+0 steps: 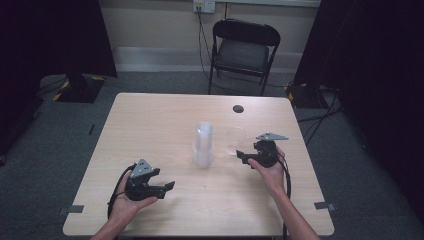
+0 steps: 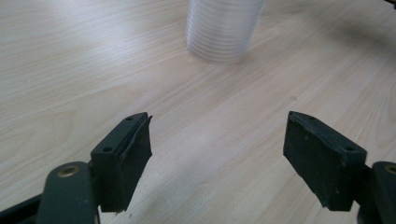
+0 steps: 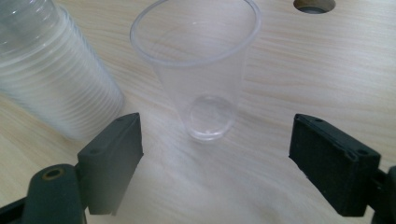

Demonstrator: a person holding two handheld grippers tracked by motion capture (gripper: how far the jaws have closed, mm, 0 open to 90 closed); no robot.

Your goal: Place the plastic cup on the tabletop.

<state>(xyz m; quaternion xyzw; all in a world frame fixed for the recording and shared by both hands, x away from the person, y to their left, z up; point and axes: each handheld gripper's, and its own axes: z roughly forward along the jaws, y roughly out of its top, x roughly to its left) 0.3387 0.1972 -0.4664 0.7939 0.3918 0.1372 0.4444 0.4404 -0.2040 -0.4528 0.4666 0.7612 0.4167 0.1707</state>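
A stack of clear plastic cups (image 1: 203, 145) stands mouth-down at the middle of the light wooden table (image 1: 150, 125). A single clear cup (image 1: 235, 140) stands upright just right of it. My right gripper (image 1: 243, 155) is open just short of this single cup (image 3: 205, 74), jaws wide and empty, with the stack (image 3: 46, 70) to the left. My left gripper (image 1: 170, 186) lies near the front left of the table, open and empty. Ahead of its jaws (image 2: 217, 154) is bare wood, and the stack (image 2: 222, 28) stands farther off.
A round cable hole (image 1: 238, 108) sits in the table's far right part, also the hole (image 3: 314, 4) beyond the single cup. Behind the table stands a black folding chair (image 1: 243, 50). Dark curtains hang at both sides, and cables run over the grey floor.
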